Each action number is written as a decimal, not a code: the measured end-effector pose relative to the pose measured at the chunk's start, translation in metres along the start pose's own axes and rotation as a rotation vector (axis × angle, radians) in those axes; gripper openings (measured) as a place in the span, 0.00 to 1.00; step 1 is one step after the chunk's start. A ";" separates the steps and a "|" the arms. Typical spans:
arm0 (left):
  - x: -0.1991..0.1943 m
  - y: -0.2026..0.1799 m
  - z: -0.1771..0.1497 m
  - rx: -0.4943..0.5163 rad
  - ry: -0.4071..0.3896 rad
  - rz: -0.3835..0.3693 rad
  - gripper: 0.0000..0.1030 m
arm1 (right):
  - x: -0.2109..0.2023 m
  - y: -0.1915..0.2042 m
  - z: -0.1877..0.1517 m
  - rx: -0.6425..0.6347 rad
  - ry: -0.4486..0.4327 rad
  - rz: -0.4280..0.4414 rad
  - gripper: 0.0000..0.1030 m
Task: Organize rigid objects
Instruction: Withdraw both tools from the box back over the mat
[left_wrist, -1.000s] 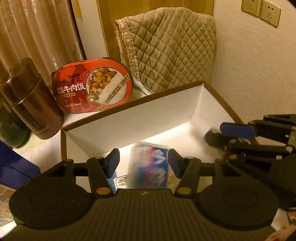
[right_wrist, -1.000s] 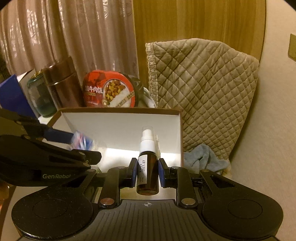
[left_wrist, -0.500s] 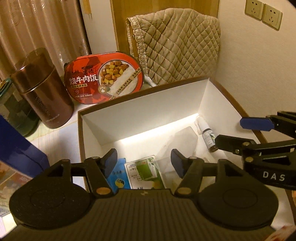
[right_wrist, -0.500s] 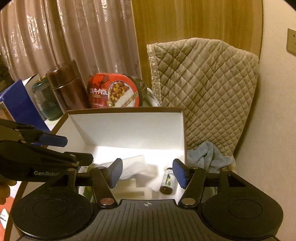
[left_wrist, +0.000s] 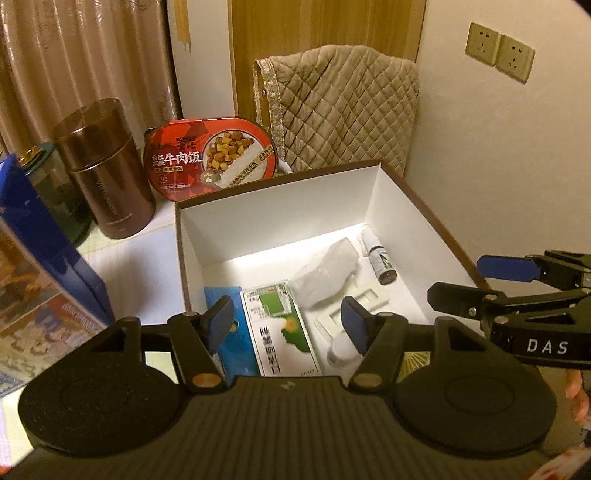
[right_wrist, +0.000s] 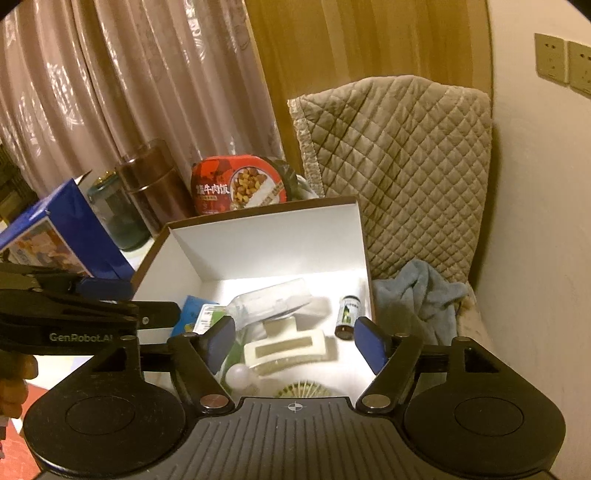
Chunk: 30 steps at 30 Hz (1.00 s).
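Note:
A white-lined brown box (left_wrist: 373, 199) (right_wrist: 266, 240) stands open on the table. Inside lie a small brown spray bottle (left_wrist: 378, 256) (right_wrist: 347, 314) at the right wall, a clear plastic packet (left_wrist: 325, 271) (right_wrist: 273, 299), a cream hair clip (left_wrist: 354, 306) (right_wrist: 284, 347), a green-and-white medicine box (left_wrist: 279, 332) and a blue packet (left_wrist: 236, 343). My left gripper (left_wrist: 288, 325) is open and empty above the box's near edge. My right gripper (right_wrist: 295, 343) is open and empty above the box; it also shows at the right of the left wrist view (left_wrist: 491, 280).
Behind the box stand a red instant-rice bowl (left_wrist: 210, 158) (right_wrist: 240, 188), a brown metal canister (left_wrist: 107, 173) (right_wrist: 155, 184) and a dark glass jar (left_wrist: 55, 192). A blue carton (left_wrist: 44, 266) (right_wrist: 62, 236) is at left. A quilted cover (left_wrist: 343, 110) (right_wrist: 399, 162) and a blue cloth (right_wrist: 424, 295) are at right.
The right gripper opened and let the spray bottle go into the box. The left gripper let a packet drop into the box. Both grippers have drawn back and up.

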<state>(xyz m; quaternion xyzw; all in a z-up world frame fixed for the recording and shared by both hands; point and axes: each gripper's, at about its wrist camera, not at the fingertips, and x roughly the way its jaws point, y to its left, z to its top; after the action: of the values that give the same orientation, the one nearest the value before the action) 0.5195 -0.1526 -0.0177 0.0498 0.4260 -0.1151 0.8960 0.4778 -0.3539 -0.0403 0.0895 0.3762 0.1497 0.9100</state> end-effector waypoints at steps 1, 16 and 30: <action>-0.006 0.000 -0.003 -0.004 -0.004 -0.001 0.59 | -0.004 0.002 -0.002 0.002 -0.001 -0.001 0.67; -0.079 0.013 -0.058 -0.081 -0.024 -0.005 0.59 | -0.059 0.038 -0.038 0.021 0.004 0.015 0.68; -0.138 0.036 -0.118 -0.121 -0.035 0.013 0.59 | -0.097 0.085 -0.080 0.010 0.030 0.046 0.68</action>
<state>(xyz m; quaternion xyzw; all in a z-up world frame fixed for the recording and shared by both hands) 0.3552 -0.0735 0.0137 -0.0034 0.4159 -0.0841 0.9055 0.3380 -0.3026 -0.0090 0.1004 0.3885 0.1701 0.9000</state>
